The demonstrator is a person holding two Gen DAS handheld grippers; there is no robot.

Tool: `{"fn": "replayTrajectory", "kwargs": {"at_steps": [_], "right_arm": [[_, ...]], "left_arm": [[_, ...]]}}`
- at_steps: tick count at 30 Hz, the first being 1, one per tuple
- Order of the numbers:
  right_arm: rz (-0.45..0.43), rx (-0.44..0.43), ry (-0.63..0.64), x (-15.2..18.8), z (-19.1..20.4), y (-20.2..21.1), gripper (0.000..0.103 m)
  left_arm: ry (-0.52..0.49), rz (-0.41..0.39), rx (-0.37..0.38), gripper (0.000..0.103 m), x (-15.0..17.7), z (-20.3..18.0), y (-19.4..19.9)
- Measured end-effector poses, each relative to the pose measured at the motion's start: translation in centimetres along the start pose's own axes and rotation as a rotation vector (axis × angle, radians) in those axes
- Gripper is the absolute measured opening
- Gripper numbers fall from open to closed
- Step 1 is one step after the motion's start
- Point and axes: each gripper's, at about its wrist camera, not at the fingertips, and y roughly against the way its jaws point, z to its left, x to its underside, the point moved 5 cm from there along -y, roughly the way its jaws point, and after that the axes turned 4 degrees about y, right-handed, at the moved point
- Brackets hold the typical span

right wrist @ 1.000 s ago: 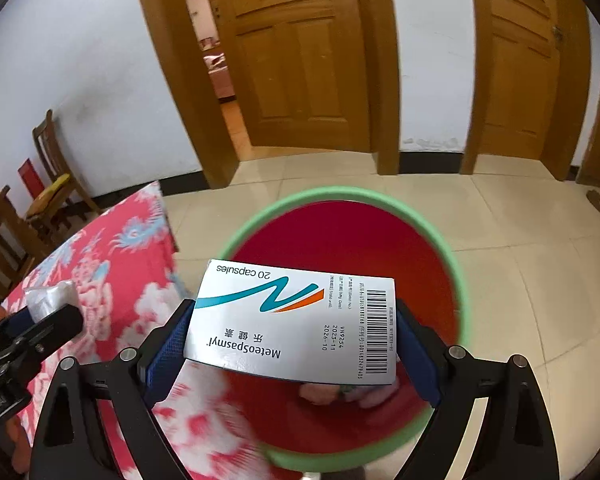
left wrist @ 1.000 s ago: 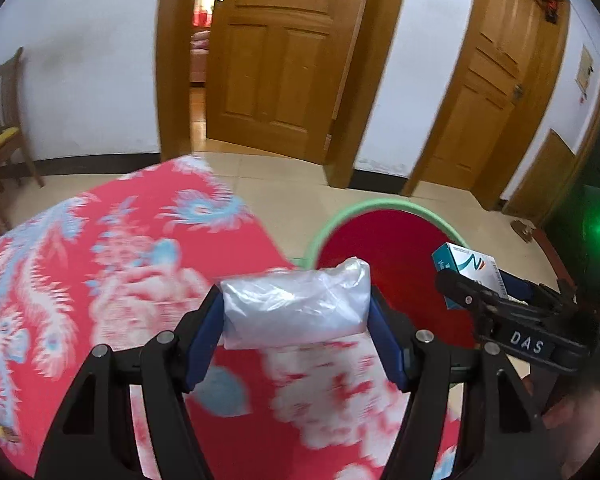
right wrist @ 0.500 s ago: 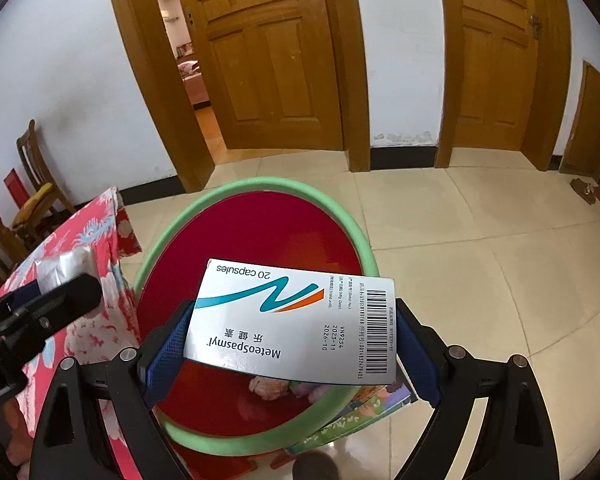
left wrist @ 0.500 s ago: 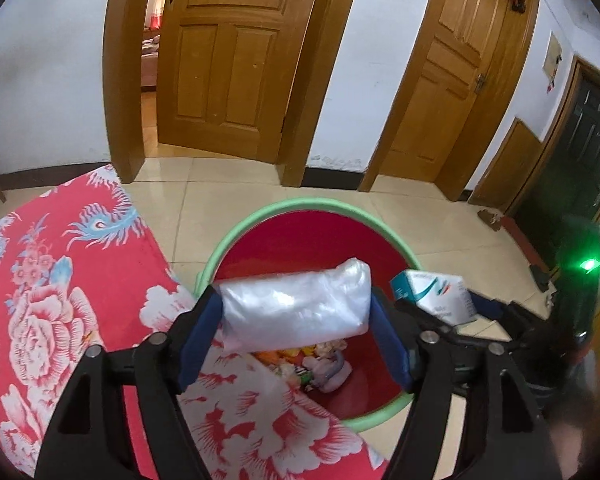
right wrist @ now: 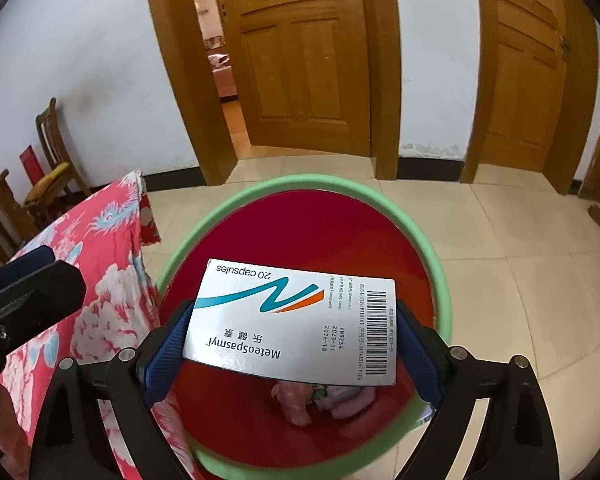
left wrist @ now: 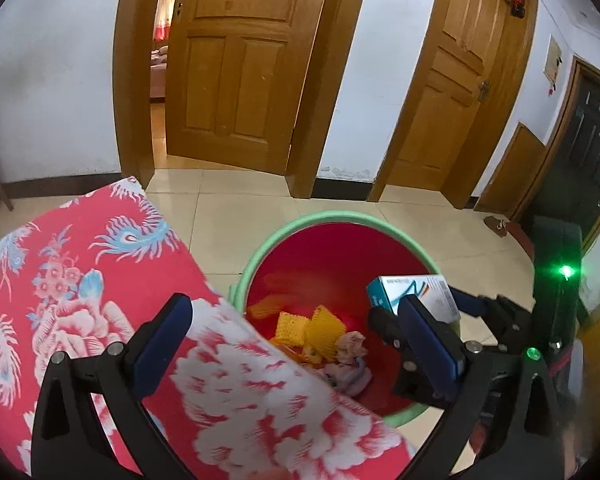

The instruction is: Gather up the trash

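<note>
In the left wrist view, the left gripper (left wrist: pixel 296 332) is sitting at the bottom of the frame with its jaws spread wide and nothing lying between the blue pads (left wrist: pixel 164 332). Beneath it, the red floral cloth (left wrist: pixel 80 280) is filling the lower left. The bin (left wrist: pixel 300 224), red inside with a green rim, is standing on the tiled floor (left wrist: pixel 236 208) at centre right, touching the cloth's edge. Yellow pieces (left wrist: pixel 312 326) and pinkish scraps (left wrist: pixel 350 356) are lying on its bottom. At the right, the right gripper (left wrist: pixel 424 308) is gripping the white capsule box (left wrist: pixel 416 290) over the bin's right side.

In the right wrist view, the right gripper (right wrist: pixel 294 344) is clamping the capsule box (right wrist: pixel 296 320) between its blue pads (right wrist: pixel 164 350), the printed face turned up and reading upside down. The box is hanging over the bin (right wrist: pixel 428 256), which is filling the centre of the frame. Pink scraps (right wrist: pixel 300 400) are showing below the box. One dark finger of the left gripper (right wrist: pixel 32 292) is reaching in from the left edge, over the floral cloth (right wrist: pixel 108 260). A wooden chair (right wrist: pixel 56 160) is standing against the wall at the far left.
</note>
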Motion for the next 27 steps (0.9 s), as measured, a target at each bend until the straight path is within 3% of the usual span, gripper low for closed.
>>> {"fn": "replayTrajectory", "kwargs": {"at_steps": [4,11,20,24,27], "right_arm": [[0.020,0.019,0.028,-0.3,1.0,-0.7,0.103],[-0.026,0.014,-0.003,-1.1,2.6,1.0,0.103],[-0.097,0.032,0.042,-0.2,7.9,6.2,0.103],[-0.154,0.002,0.032,0.5,10.7,8.1,0.103],[-0.249,0.015,0.007,0.8,12.6,9.8,0.103]], "left_arm": [[0.004,-0.014,-0.013,0.101,0.2,1.5,1.1],[-0.002,-0.071,-0.026,0.101,-0.2,3.7,4.8],[-0.015,-0.188,-0.062,0.101,1.2,6.0,11.4],[-0.005,-0.231,-0.077,0.101,1.6,8.2,14.1],[0.009,-0.270,-0.083,0.101,1.9,9.9,15.6]]}}
